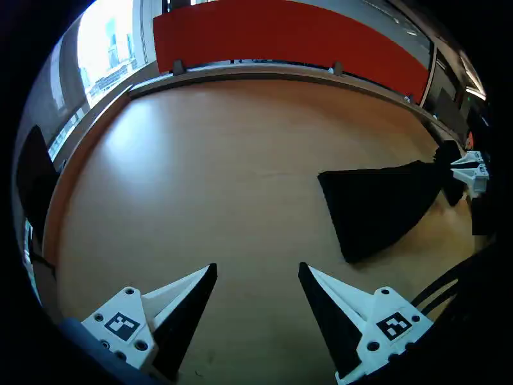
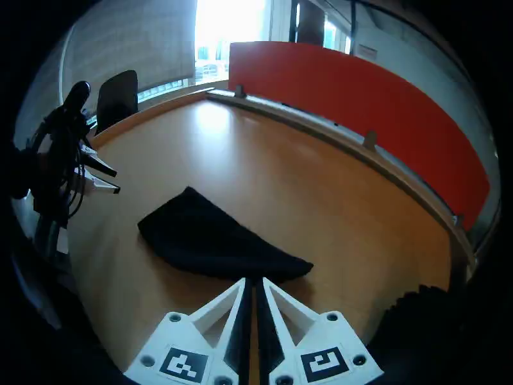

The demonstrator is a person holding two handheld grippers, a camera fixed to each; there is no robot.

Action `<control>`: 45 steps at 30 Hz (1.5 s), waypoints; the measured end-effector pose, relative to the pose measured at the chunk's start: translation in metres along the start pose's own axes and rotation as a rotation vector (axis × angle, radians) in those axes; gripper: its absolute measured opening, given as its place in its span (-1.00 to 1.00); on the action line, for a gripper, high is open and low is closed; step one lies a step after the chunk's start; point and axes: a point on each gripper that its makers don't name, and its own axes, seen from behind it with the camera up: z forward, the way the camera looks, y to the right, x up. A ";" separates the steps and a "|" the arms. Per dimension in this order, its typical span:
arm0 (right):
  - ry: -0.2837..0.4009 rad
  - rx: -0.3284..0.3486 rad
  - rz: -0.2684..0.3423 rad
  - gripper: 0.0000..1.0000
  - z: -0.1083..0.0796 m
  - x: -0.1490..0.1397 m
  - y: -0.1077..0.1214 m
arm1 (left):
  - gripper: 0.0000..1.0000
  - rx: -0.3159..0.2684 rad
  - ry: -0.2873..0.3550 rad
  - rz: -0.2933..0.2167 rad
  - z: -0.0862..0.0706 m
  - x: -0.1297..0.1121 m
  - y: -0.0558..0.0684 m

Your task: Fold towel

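One towel, two grippers, one table: that was the count on my feeds. The towel, black, lay on the wooden table in a rough wedge, broad at one end and narrowing to a point at the other.

The left gripper was spread wide over bare wood with nothing between its fingers. In the left gripper view the towel sat well apart from it, ahead and to the right, with its narrow end toward the other gripper at the table's far right.

The right gripper was drawn in to a sliver of a gap. In the right gripper view its fingertips met the towel's near edge, close to the pointed end, and the cloth spread away ahead and to the left. I could not tell whether any cloth was caught between the tips. The left gripper showed in that view too, at the far left beyond the towel's broad end, its fingers parted.

One red divider ran along the table's far edge. One dark chair stood past the table's corner, by the windows.
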 end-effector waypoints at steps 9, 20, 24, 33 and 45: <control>0.043 -0.031 -0.054 -0.91 -0.020 0.030 0.016 | 0.89 -0.004 0.014 0.004 -0.001 0.008 0.003; 0.076 -0.050 -0.097 -0.91 -0.037 0.055 0.021 | 0.89 -0.008 0.024 0.012 -0.001 0.014 0.007; 0.077 -0.055 -0.105 -0.91 -0.040 0.057 0.023 | 0.89 -0.009 0.025 0.012 -0.002 0.015 0.007; 0.071 -0.041 -0.115 -0.90 -0.034 0.053 0.015 | 0.89 -0.010 0.031 0.011 -0.003 0.017 0.008; 0.068 0.022 -0.144 -0.90 -0.015 0.055 -0.015 | 0.88 -0.014 0.041 0.012 -0.005 0.021 0.010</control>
